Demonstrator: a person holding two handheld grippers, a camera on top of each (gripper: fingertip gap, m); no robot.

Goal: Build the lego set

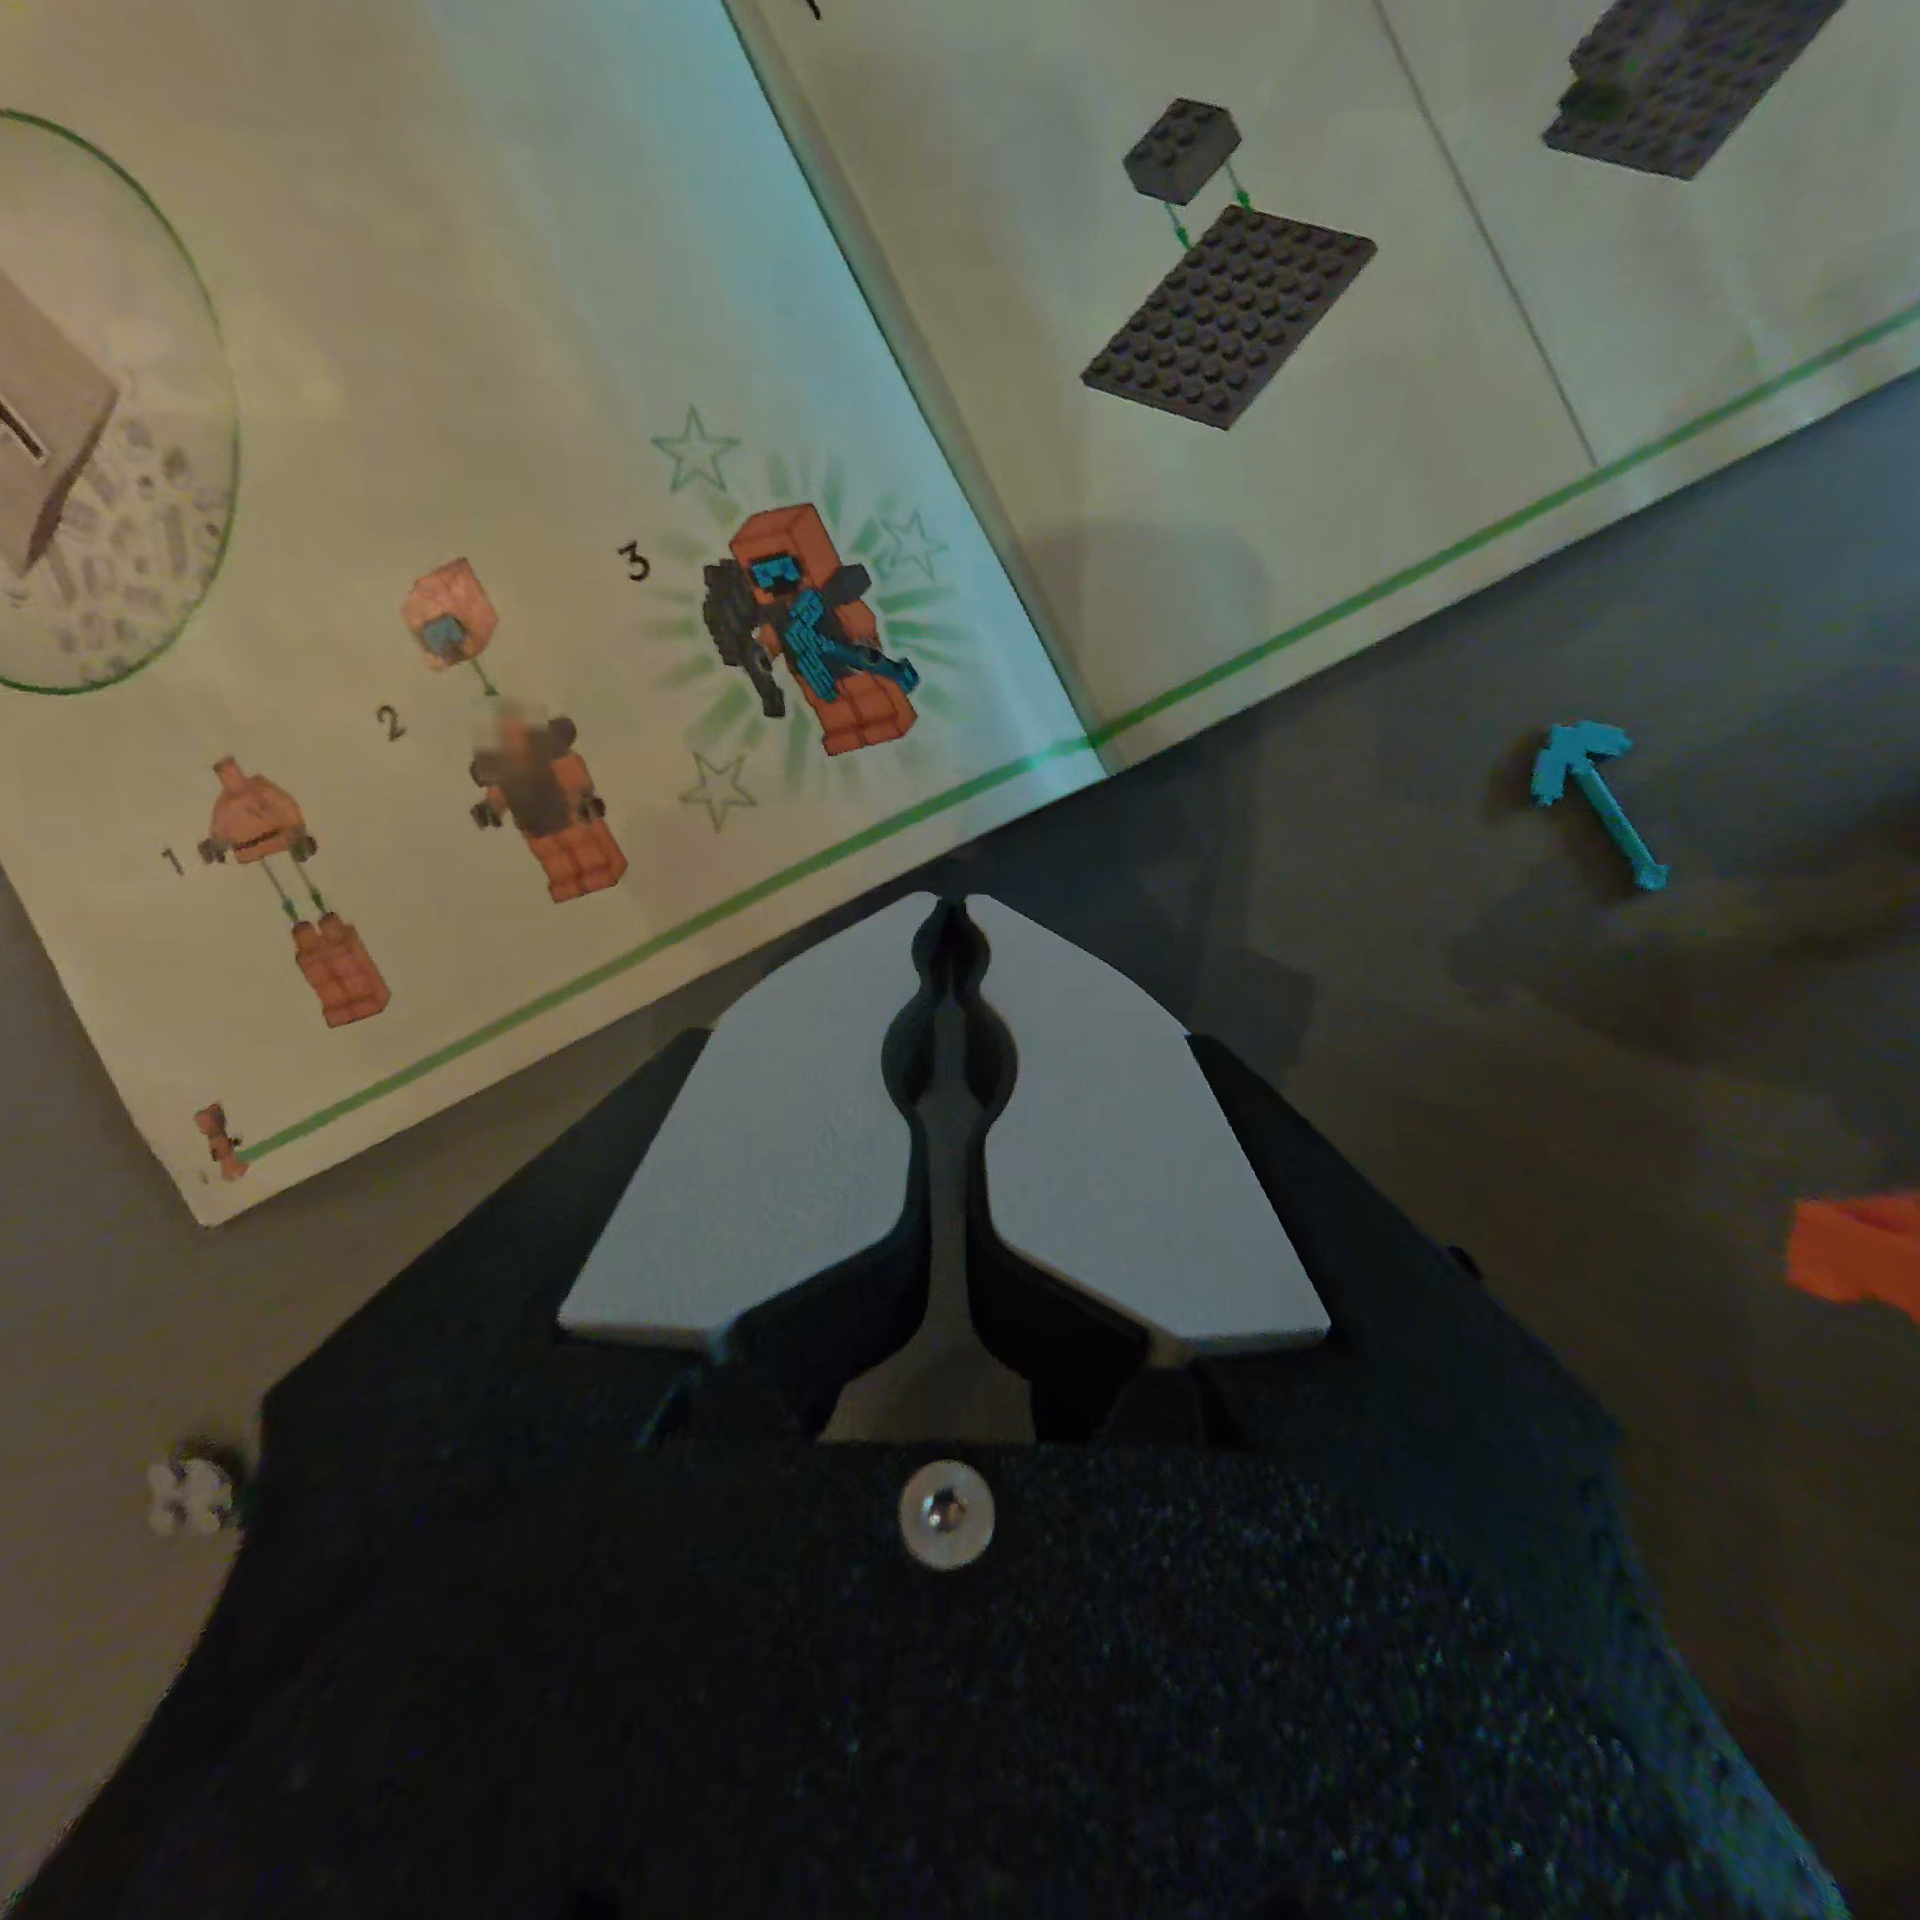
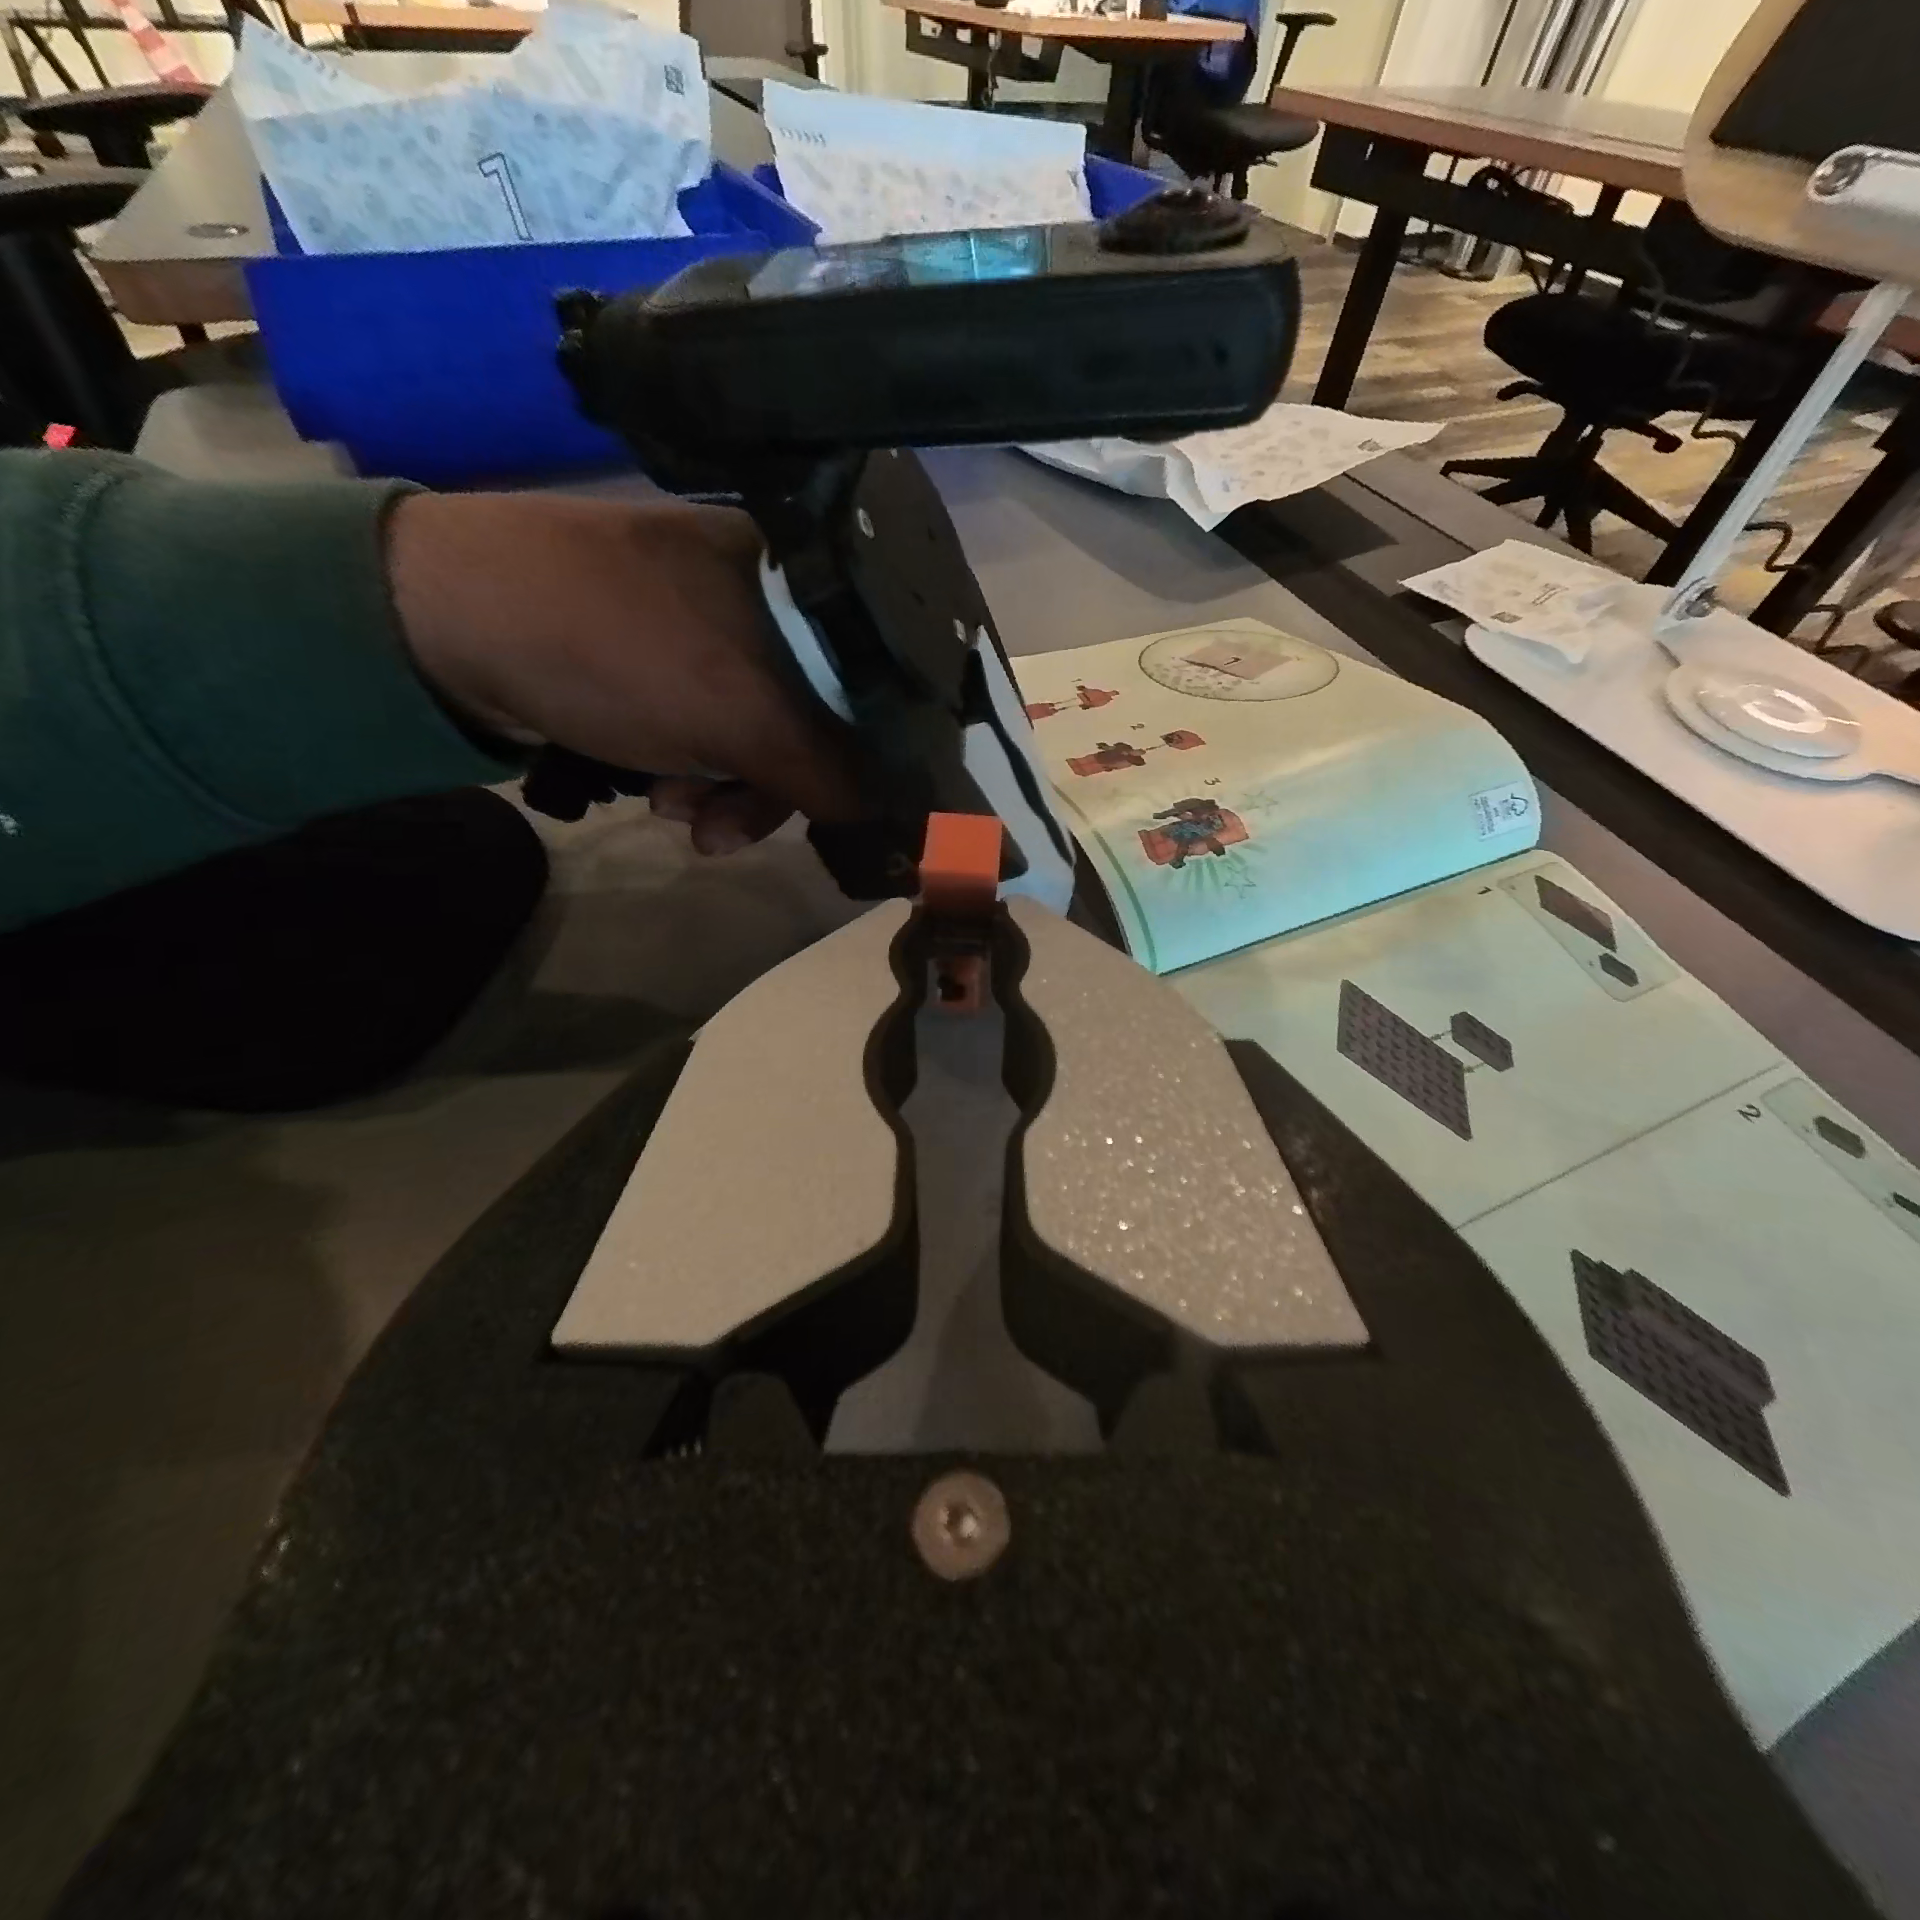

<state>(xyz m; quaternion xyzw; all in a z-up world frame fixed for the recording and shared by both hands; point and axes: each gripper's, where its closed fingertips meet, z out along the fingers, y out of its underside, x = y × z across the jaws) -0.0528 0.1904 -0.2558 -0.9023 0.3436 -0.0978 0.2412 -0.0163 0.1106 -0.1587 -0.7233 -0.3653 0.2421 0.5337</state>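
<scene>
My right gripper (image 2: pixel 956 940) is shut on a small orange lego figure (image 2: pixel 961 857), with its orange block head sticking up above the fingertips. My left gripper (image 1: pixel 951 912) is shut with nothing between its fingers, and hovers over the near edge of the open instruction booklet (image 1: pixel 582 364). In the right wrist view the left gripper (image 2: pixel 1039 883) is held by a hand (image 2: pixel 582 644) just behind the orange figure. A teal lego pickaxe (image 1: pixel 1595 805) lies on the grey table, right of the left gripper. The booklet also shows in the right wrist view (image 2: pixel 1299 800).
An orange lego piece (image 1: pixel 1860 1257) lies at the right edge and a small white piece (image 1: pixel 192 1496) at the lower left. A blue bin (image 2: pixel 447 343) with paper bags stands at the back. A white lamp base (image 2: pixel 1756 717) sits at the right, beyond the booklet. Left tips to right tips: about 12 centimetres. The teal lego pickaxe (image 1: pixel 1595 805) lies around 11 centimetres away from my right fingertips.
</scene>
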